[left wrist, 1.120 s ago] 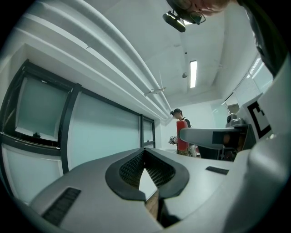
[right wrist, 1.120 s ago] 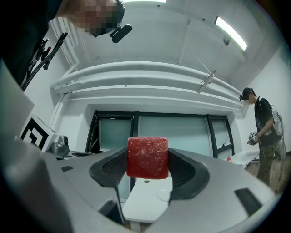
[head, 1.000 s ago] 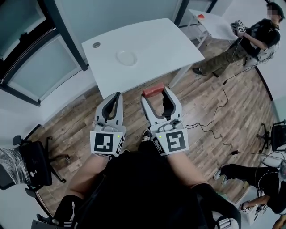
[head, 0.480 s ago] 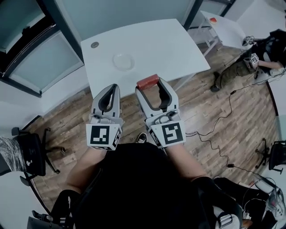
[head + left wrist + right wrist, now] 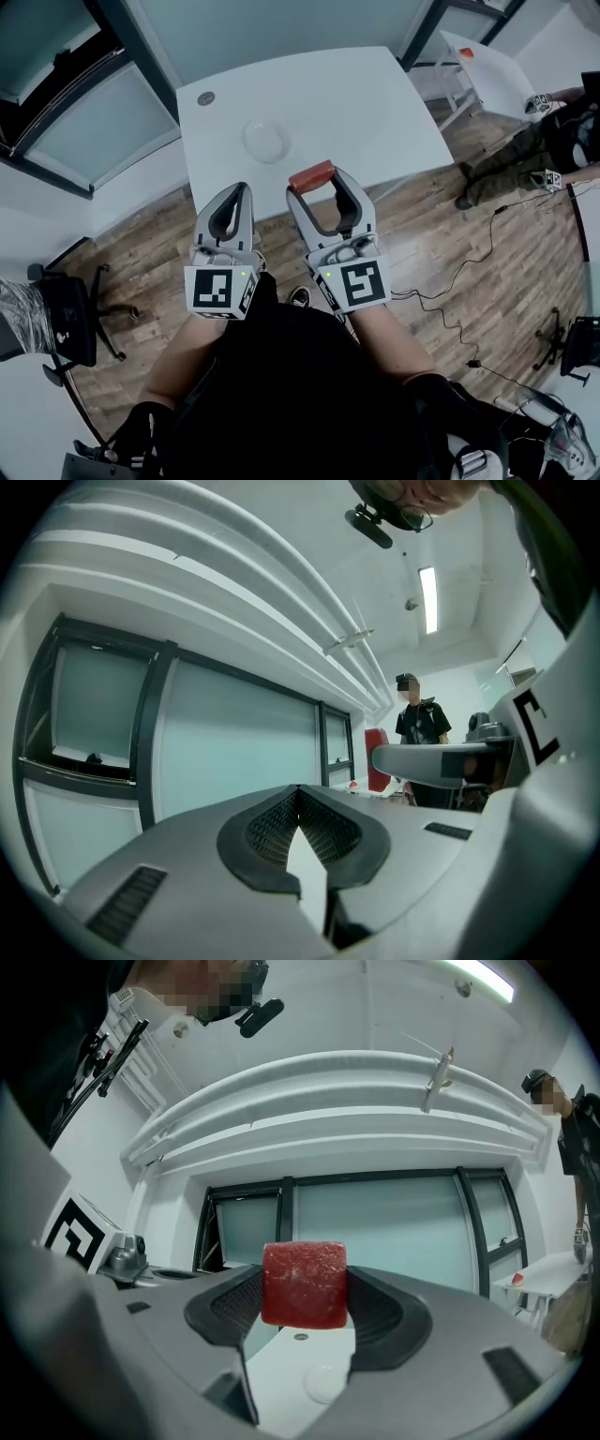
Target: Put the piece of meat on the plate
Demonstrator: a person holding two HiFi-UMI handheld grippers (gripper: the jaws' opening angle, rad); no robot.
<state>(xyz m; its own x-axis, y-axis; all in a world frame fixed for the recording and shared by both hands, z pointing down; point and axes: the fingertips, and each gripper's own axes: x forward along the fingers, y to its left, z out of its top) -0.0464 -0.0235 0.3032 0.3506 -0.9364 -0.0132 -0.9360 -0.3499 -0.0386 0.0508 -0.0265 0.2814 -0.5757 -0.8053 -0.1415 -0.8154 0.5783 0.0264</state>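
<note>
While the right tongs (image 5: 317,185) hover at the near edge of the white desk (image 5: 366,103), they're clamped on the red piece of meat (image 5: 311,176), pinched right at the tips and held up in the air! The left tongs (image 5: 241,190) sit alongside, tips pressed together and empty. The clear plate (image 5: 266,139) rests further in on the desk, well apart from the meat.

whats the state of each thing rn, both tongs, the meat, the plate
left tongs: shut, nothing in them
right tongs: shut on the piece of meat
piece of meat: clamped at the tips, held in the air, not yet on the plate
plate: empty, right way up on the white table
</note>
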